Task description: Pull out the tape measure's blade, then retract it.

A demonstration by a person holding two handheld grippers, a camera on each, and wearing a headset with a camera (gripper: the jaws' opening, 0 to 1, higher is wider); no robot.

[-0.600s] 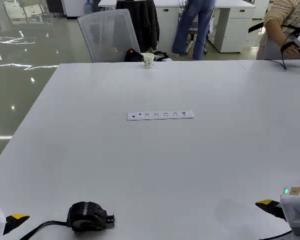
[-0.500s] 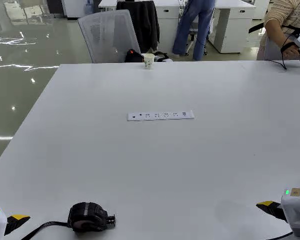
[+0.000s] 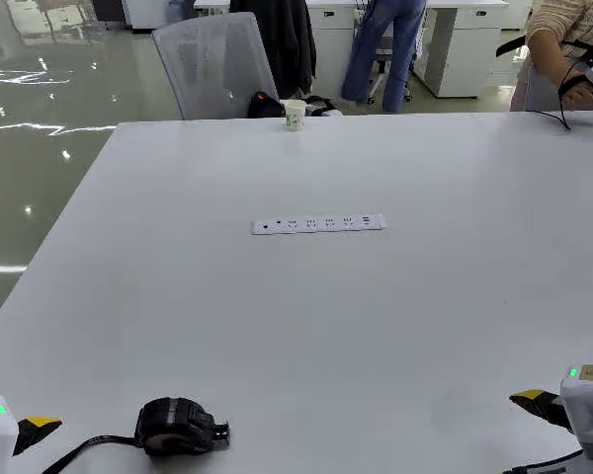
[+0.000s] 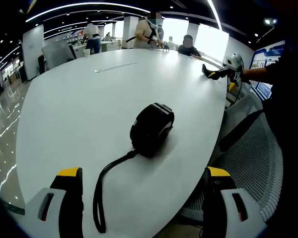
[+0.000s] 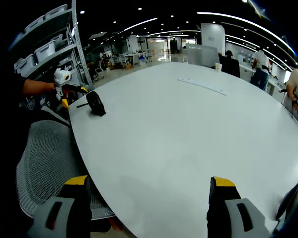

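A black tape measure [image 3: 175,427] lies on the white table [image 3: 306,306] near its front left edge, with a black wrist strap [image 4: 105,184] trailing off it toward me. It sits just ahead of my left gripper [image 4: 144,191], which is open, jaws wide apart and holding nothing. That gripper's yellow tip [image 3: 37,425] peeks in at the head view's lower left corner. My right gripper [image 5: 148,191] is open too, at the table's front right edge [image 3: 544,405], far from the tape measure [image 5: 95,103]. No blade is pulled out.
A white power strip [image 3: 318,223] lies mid-table. A paper cup [image 3: 295,115] stands at the far edge, with a grey mesh chair [image 3: 215,67] and a dark jacket behind it. Another person with a gripper [image 3: 573,59] works at the far right.
The head camera has tipped slightly; the scene sits a little higher in view. The tape measure and both grippers stay where they were.
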